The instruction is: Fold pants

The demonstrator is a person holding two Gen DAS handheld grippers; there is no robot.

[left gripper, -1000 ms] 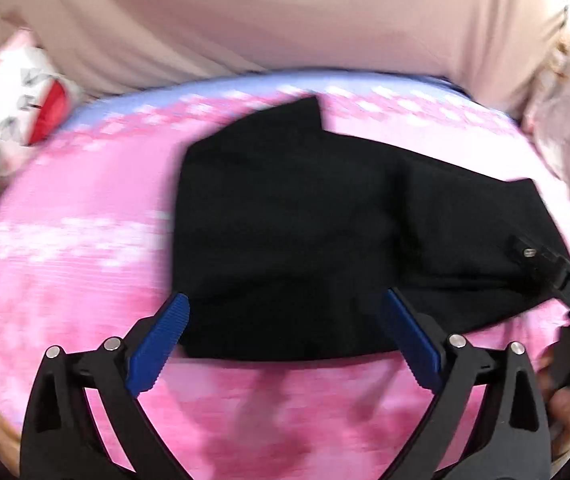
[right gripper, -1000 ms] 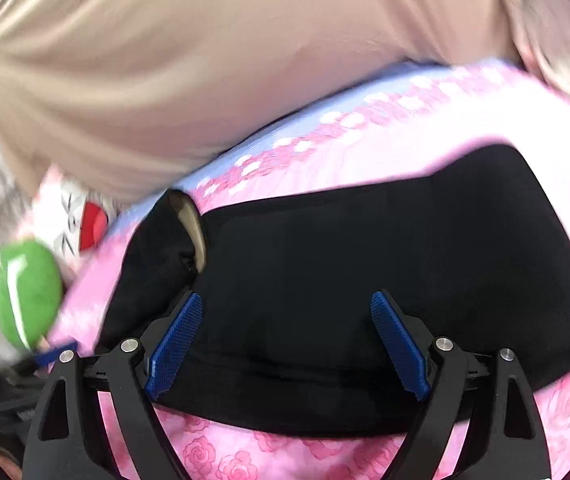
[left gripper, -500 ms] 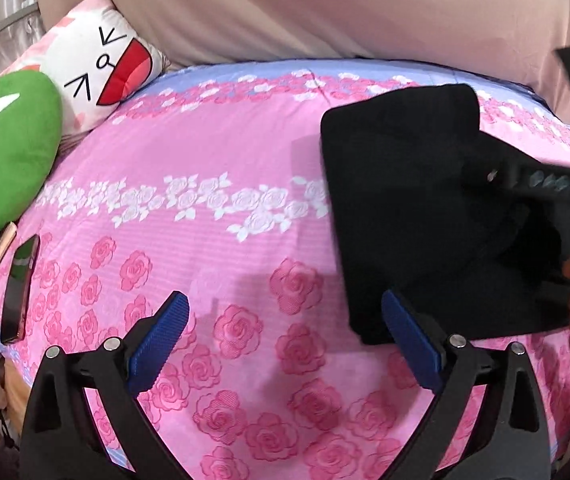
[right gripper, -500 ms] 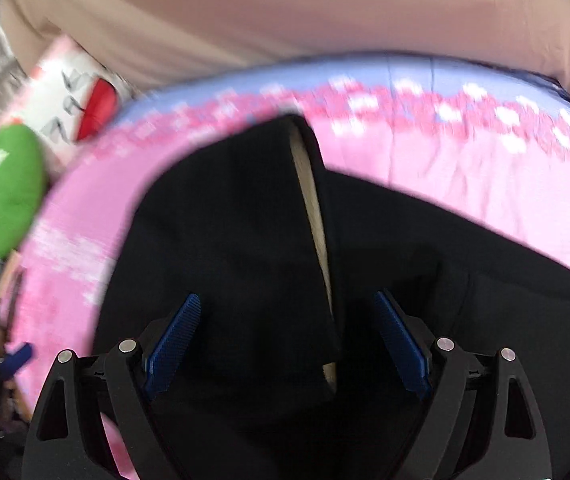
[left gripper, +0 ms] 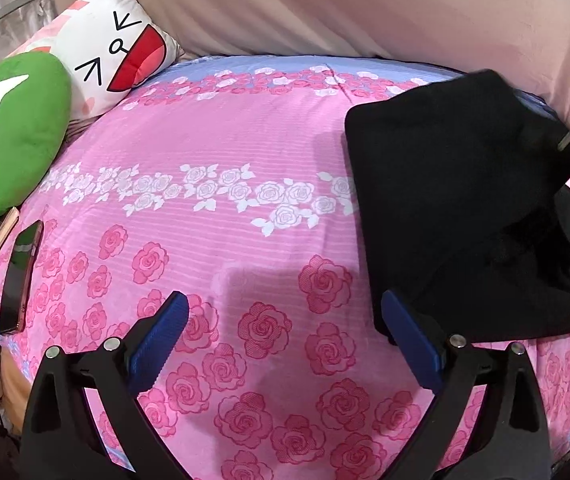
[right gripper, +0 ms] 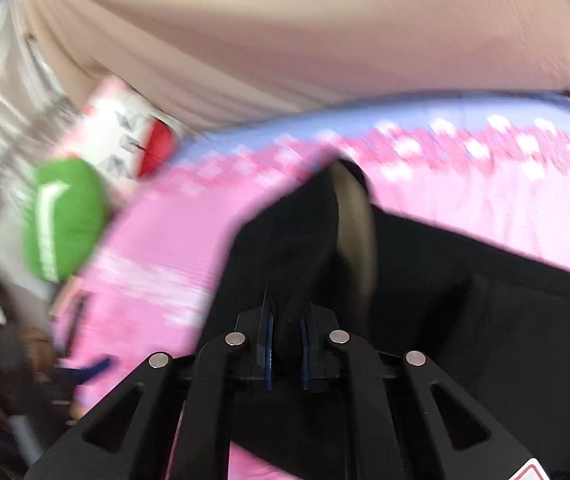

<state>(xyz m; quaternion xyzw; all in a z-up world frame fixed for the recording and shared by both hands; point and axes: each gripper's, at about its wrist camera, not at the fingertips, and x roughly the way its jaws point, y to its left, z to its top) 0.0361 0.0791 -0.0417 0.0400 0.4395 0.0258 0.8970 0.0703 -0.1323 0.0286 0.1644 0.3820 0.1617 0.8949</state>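
One bed (left gripper: 213, 200), dressed in a pink rose-print sheet with a lilac far border, fills most of the left wrist view and runs up to a beige curtain (left gripper: 325, 4) at the far side. One pair of black pants (left gripper: 457, 208) lies bunched on the bed's right half, where a second ago the garment was spread wide and flat across the middle of that view; it has since been gathered to the right. In the blurred right wrist view, a fold of the pants (right gripper: 297, 240) now rises off the sheet and shows a pale lining. Two cushions sit at the far left corner of the bed: one green cushion (left gripper: 9, 136) with a white stripe, touching one white cushion (left gripper: 113, 52) printed with a cartoon face and red mouth. One dark phone (left gripper: 21, 276) lies on the near left edge of the sheet, with a slim tan object just beside it that cannot be identified. The left claw (left gripper: 285, 344) hovers over bare sheet, its two blue-padded fingers spread wide and holding nothing, as they were half a second ago; its right finger sits at the near left edge of the pants. The right claw (right gripper: 287, 354), open half a second ago, has now pinched together on a bunch of the black fabric, its two blue pads pressed against the cloth from either side.
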